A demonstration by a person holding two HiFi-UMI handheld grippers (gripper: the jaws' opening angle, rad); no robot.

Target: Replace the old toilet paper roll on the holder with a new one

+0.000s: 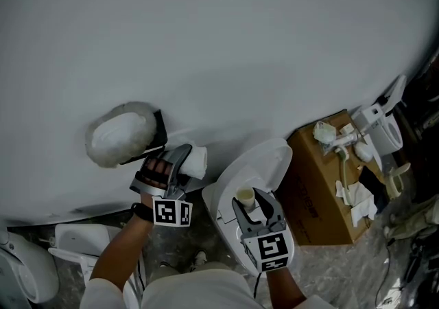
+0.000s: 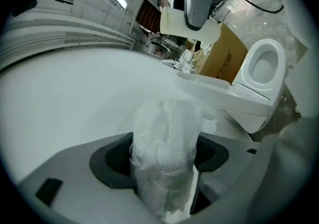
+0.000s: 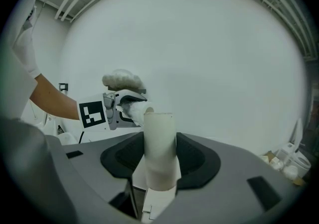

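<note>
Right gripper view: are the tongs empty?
No, the right tongs are clamped on a bare cardboard tube with no paper left on it.

I count two hand-held grippers, a left gripper and a right gripper. There is one white toilet paper roll, one bare cardboard tube, one holder on the wall and one cardboard box. One toilet shows plainly; the white fixtures at the edges are too cut off to count.
</note>
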